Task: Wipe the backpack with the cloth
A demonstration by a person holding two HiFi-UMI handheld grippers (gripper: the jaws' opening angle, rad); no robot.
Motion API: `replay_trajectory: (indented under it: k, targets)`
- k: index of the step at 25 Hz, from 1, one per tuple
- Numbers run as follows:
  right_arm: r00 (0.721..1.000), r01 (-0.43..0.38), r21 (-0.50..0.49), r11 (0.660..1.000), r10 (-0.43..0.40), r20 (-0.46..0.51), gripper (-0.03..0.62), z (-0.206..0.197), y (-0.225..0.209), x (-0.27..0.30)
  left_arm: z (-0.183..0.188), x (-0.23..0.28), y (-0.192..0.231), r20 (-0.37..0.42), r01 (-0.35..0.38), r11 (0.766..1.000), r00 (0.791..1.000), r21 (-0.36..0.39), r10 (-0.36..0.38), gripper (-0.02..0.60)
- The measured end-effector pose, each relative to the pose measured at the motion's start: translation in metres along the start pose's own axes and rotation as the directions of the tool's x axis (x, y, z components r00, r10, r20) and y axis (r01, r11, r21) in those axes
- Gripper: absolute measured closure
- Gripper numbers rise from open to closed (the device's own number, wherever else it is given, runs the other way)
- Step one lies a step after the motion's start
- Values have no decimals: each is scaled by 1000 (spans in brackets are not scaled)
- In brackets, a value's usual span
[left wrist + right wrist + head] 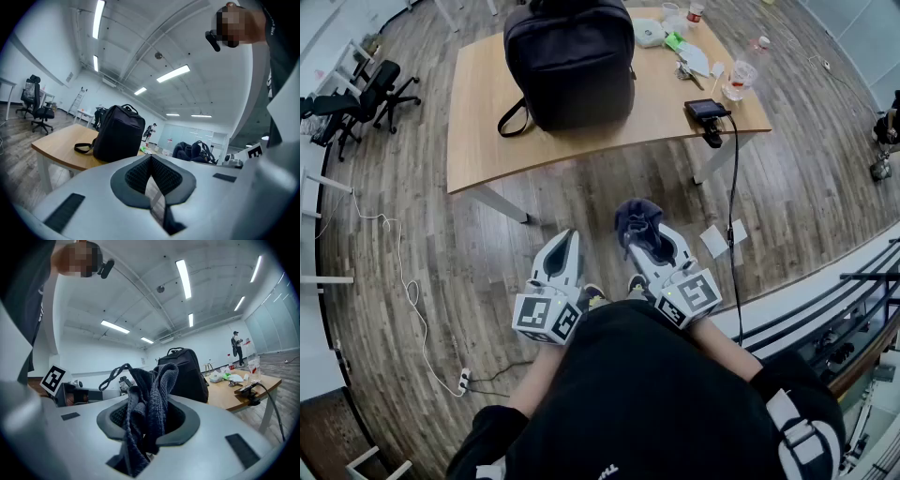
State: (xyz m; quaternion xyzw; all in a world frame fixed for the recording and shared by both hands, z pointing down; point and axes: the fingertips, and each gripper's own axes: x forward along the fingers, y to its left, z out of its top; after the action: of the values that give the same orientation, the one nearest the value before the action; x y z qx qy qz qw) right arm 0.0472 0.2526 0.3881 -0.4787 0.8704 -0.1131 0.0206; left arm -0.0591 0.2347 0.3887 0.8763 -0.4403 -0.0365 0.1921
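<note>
Cloth in hand, backpack waiting on the table.
The black backpack (570, 61) stands upright mid-table (487, 141), toward the far edge, well apart from you. It looks soft-sided and may slide, so brace its top handle. Your right gripper (645, 242) pinches the limp dark cloth (637, 220); your left gripper (569, 238) is closed, empty.

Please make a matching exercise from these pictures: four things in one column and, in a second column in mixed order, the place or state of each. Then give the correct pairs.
Things:
1. backpack
2. cloth
3. left gripper
4. office chair

Places or states:
A. shut, nothing between its jaws
B. on the floor, left of the table in the head view
C. standing on the wooden table
D. clamped in the right gripper

Pairs: 1-C, 2-D, 3-A, 4-B
</note>
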Motion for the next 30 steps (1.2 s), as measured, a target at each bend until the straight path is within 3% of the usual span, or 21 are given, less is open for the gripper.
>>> replay_trajectory:
  k: [13, 20, 30]
  targets:
    - [1000, 11, 17, 1000, -11, -27, 470, -8, 12, 14, 7, -9, 24, 6, -14, 1000, 1000, -20, 14, 568]
    - [986, 168, 76, 983, -166, -36, 471, -13, -7, 18, 11, -20, 60, 10, -61, 997, 998, -55, 62, 568]
    - [993, 102, 42, 994, -104, 53, 473, 11, 10, 34, 8, -22, 90, -23, -78, 993, 997, -87, 76, 568]
